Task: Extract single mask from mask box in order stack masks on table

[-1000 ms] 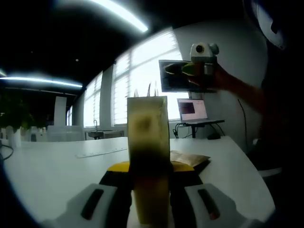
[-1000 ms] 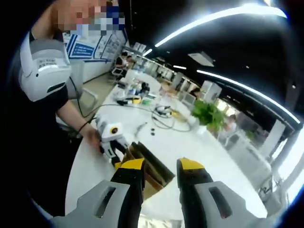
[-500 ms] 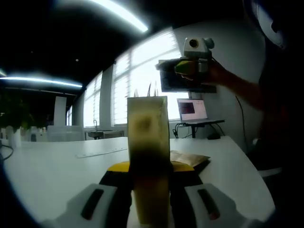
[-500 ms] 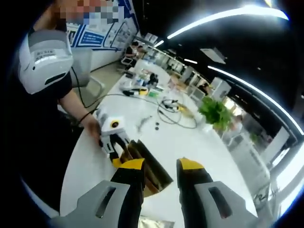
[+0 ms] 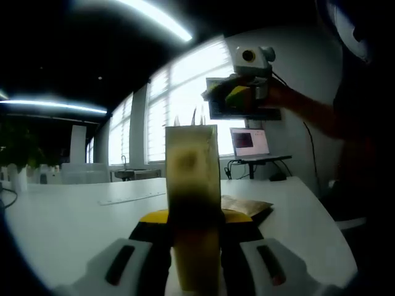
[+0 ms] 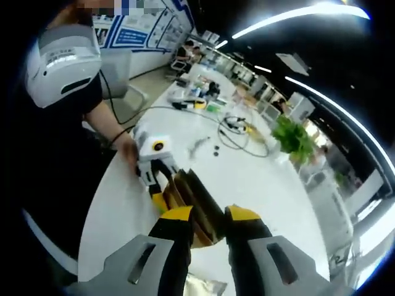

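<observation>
A tall yellowish-brown mask box stands upright on the white table, and my left gripper is shut on its sides. From above, the same box has an open top, with the left gripper clamped on its near end in a person's hand. My right gripper hovers above the box, open, with nothing between its jaws. It also hangs high at the upper right as the right gripper. A flat wrapped packet lies on the table beside the box.
A laptop sits at the far table edge under bright windows. Cables and small items lie further along the table, with a green plant beyond. The person stands at the table's left side.
My right gripper has moved nearer and more directly over the box, drifting left in the left gripper view. Its jaws look slightly closer together. The left gripper and box have stayed still.
</observation>
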Demonstrator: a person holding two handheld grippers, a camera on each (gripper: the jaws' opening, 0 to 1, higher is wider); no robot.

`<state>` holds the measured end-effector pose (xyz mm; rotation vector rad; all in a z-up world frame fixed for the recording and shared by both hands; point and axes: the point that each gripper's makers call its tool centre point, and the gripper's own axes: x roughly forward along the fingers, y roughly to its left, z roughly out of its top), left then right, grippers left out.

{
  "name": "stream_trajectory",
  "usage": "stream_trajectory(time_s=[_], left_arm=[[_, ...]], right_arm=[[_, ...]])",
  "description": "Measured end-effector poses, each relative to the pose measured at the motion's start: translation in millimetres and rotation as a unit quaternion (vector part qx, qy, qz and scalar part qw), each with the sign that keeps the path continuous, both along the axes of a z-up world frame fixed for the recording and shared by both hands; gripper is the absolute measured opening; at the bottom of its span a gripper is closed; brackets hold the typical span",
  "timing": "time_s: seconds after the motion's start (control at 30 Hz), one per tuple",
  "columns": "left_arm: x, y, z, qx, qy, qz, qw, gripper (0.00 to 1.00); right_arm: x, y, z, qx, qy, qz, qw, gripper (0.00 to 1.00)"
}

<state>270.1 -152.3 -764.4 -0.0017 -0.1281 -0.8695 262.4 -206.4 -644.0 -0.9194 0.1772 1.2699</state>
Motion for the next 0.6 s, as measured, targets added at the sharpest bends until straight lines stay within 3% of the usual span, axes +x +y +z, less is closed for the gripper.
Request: stream_trajectory(time_s=[0.3,0.6], left_arm=[[0.1,0,-0.2,0.000,0.000,0.000,1.0000,0.32],[0.1,0,-0.4,-0.001,0.001,-0.002,1.0000,0.32]], right_arm=[[6,-2,-25.1,-0.066,0.014,0.015,0.9976,0.16],[7,-1,-37.0,-0.096,0.017,0.021,0.9950,0.16]])
